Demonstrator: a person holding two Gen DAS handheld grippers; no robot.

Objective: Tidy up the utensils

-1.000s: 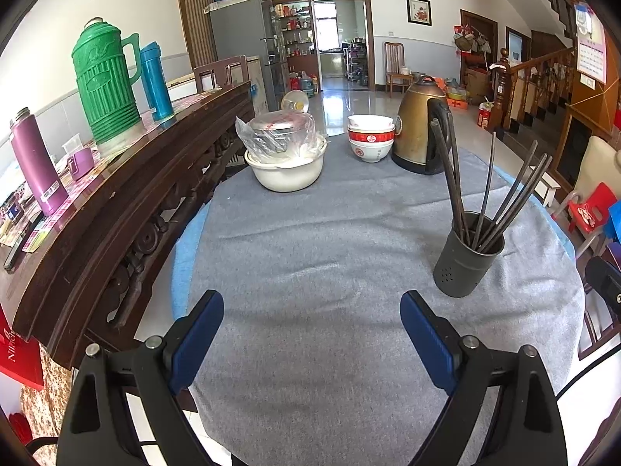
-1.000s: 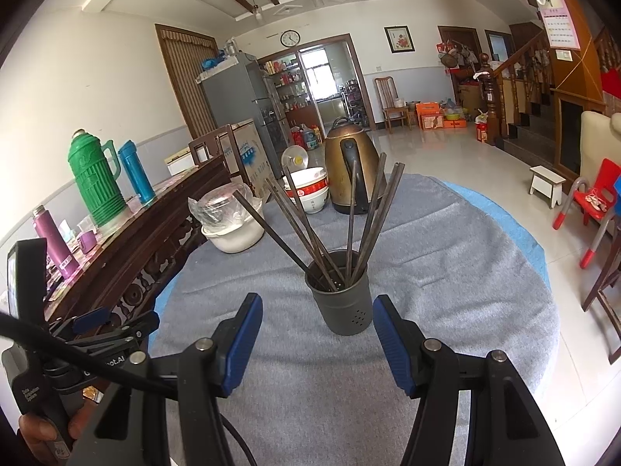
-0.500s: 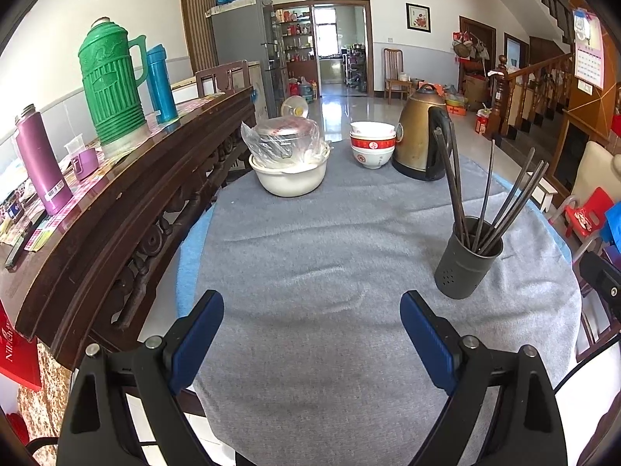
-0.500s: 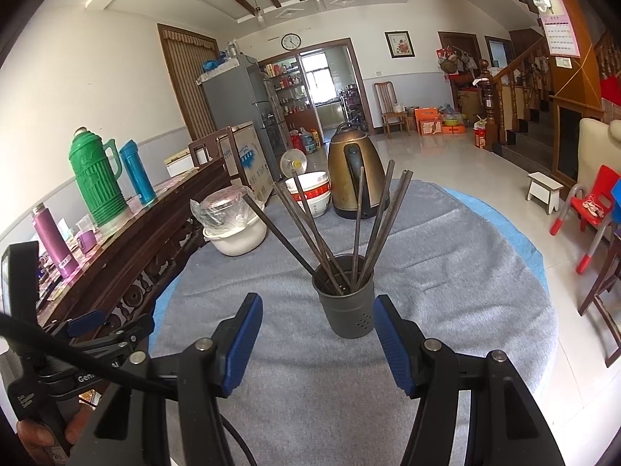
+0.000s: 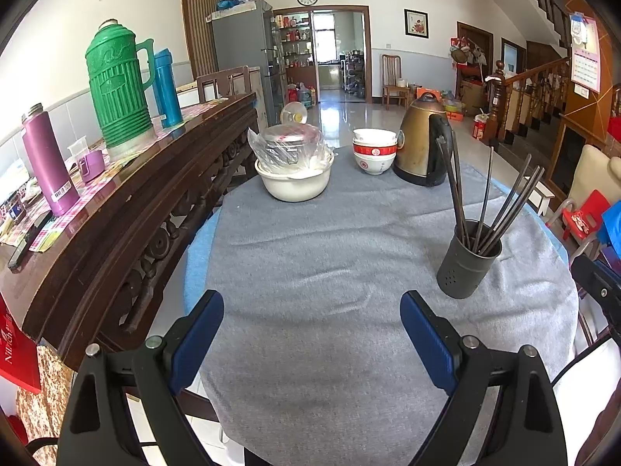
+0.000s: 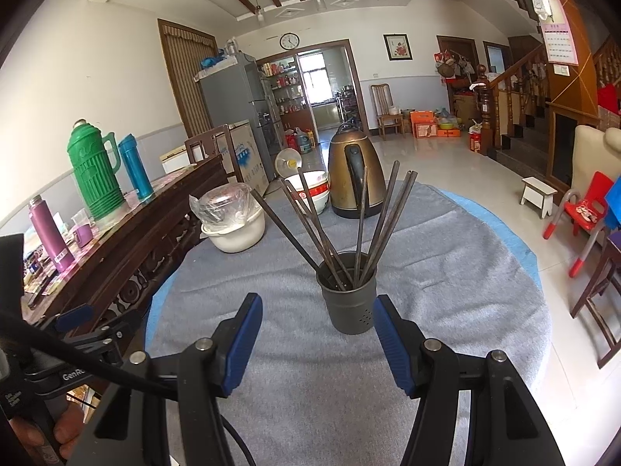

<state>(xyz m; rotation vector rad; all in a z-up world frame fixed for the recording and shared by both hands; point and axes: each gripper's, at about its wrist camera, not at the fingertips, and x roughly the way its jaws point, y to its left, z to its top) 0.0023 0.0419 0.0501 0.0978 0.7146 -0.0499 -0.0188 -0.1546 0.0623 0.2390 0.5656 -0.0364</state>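
Note:
A dark grey utensil holder (image 5: 467, 260) stands on the grey cloth of the round table (image 5: 310, 272), with several dark chopsticks (image 5: 485, 194) fanned out in it. In the right wrist view the holder (image 6: 348, 295) is just ahead of my right gripper (image 6: 316, 334), which is open and empty, the holder a little beyond its fingertips. My left gripper (image 5: 312, 334) is open and empty over the near part of the table, with the holder ahead to its right.
A white basin with a bagged lid (image 5: 295, 171), stacked red-and-white bowls (image 5: 374, 153) and a brass kettle (image 5: 423, 147) stand at the table's far side. A dark wooden sideboard (image 5: 128, 209) with thermoses (image 5: 116, 89) runs along the left. Chairs stand at the right.
Both grippers have pulled back and risen slightly from the table; the holder looks a little farther off. Both stay open. The holder and chopsticks have not moved.

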